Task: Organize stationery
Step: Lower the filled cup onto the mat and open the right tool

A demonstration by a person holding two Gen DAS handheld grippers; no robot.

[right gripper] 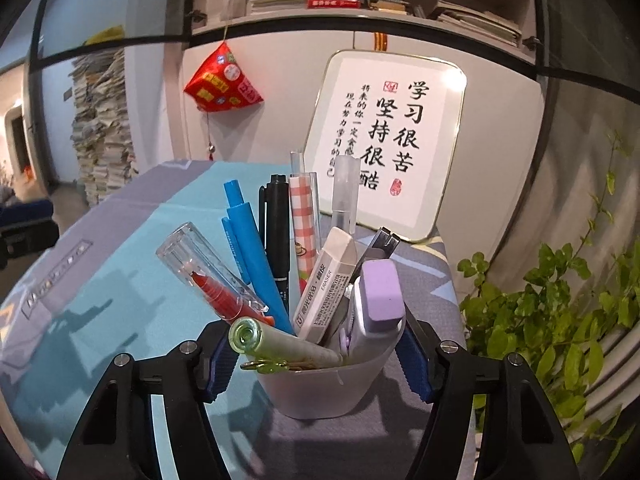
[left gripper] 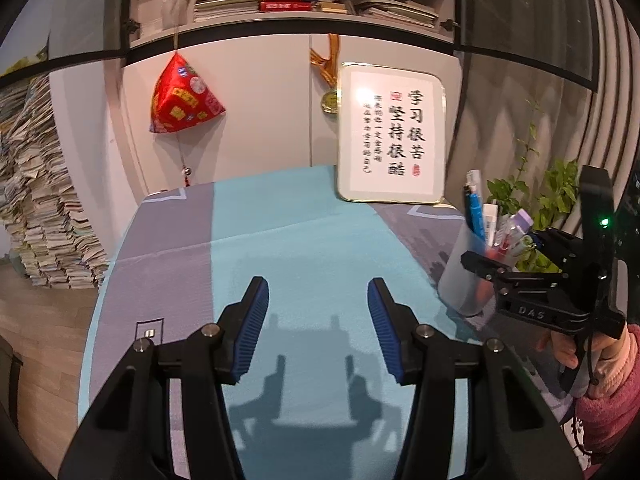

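1. The table (left gripper: 304,240) carries a woven cloth in teal and grey panels, flat and matte. Its weave should give some grip, so a pushed cup would more likely tip than slide.
2. A gold-rimmed calligraphy frame (right gripper: 384,140) leans against the white cabinet at the far edge of the table, and a leafy plant (right gripper: 560,304) stands at the right; either could be knocked if the cup is swung wide.
3. The pen cup (right gripper: 328,388) is frosted translucent plastic, smooth and tapered, standing on the grey panel near the table's right edge. The right gripper (right gripper: 316,364) has its blue ribbed pads pressed to both sides of the cup, holding it. Thin plastic may flex or slip under the pads, and the edge is close.
4. The left gripper (left gripper: 318,312) hangs over bare teal cloth, jaws part open and empty, well apart from the cup.
5. The cup is crowded and top-heavy: a lilac correction tape (right gripper: 378,300), a white eraser (right gripper: 326,284) in a paper sleeve, a blue pen (right gripper: 250,240), a black marker (right gripper: 278,232), a red pen (right gripper: 224,296) under a clear cap, and a green-tipped pen (right gripper: 280,342) lying across the rim. A tilt or jerk would probably spill that last one first.
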